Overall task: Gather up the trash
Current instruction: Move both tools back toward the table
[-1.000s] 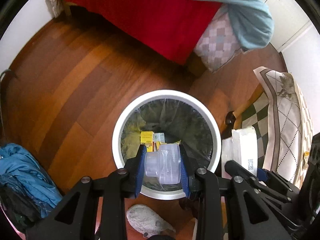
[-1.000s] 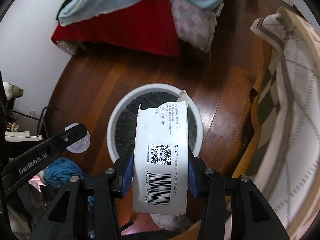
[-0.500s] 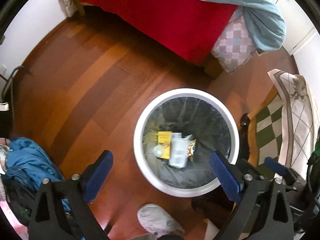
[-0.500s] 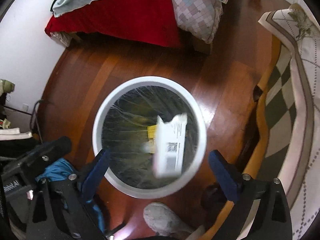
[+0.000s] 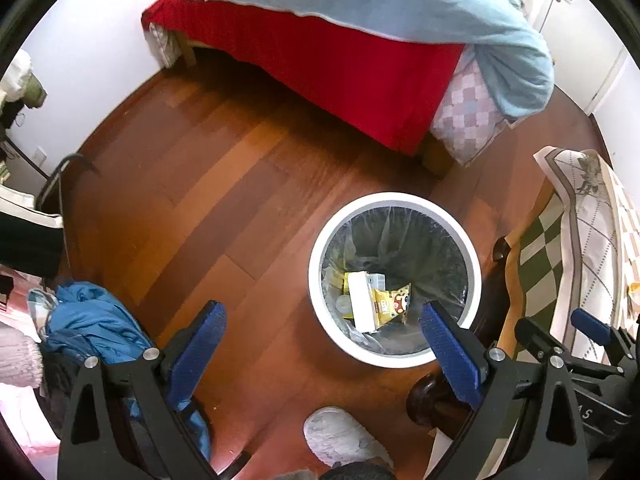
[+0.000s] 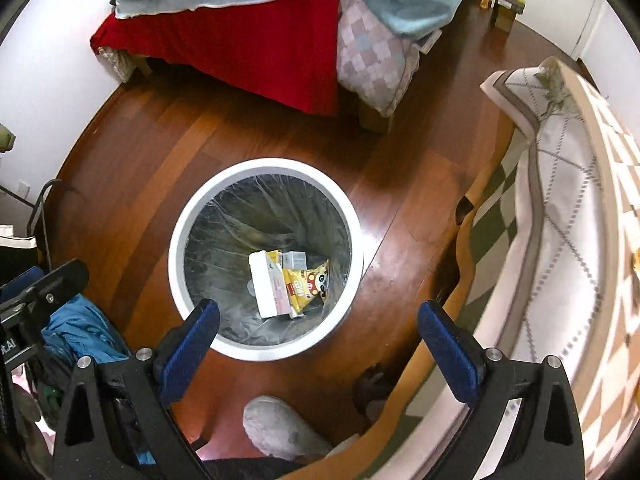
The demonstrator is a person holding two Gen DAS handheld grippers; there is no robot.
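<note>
- Trash lies at the bottom of the white round bin (image 5: 394, 360), inside its clear liner: a white carton (image 6: 266, 286), a yellow snack packet (image 6: 308, 284) with a panda face, and a small clear plastic cup (image 6: 295, 258) beside them.
- In the right wrist view the carton lies lengthwise, its near end toward 6 o'clock; the packet touches its side at 3 o'clock, and the cup sits at about 1 o'clock from it.
- Left gripper (image 5: 324, 354) is spread wide with nothing between its blue pads (image 5: 448, 354); the bin sits ahead at about 1 o'clock, its near rim just behind the right pad.
- Right gripper (image 6: 320, 350) is likewise wide open and empty; the bin lies ahead at about 11 o'clock, its rim passing behind the left pad (image 6: 188, 350).
- Both tongs hang above the wooden floor (image 5: 192, 216), well apart from the trash.
- A grey slipper (image 6: 280, 428) shows at 6 o'clock, and a red-draped bed (image 5: 320, 60) at 12.
</note>
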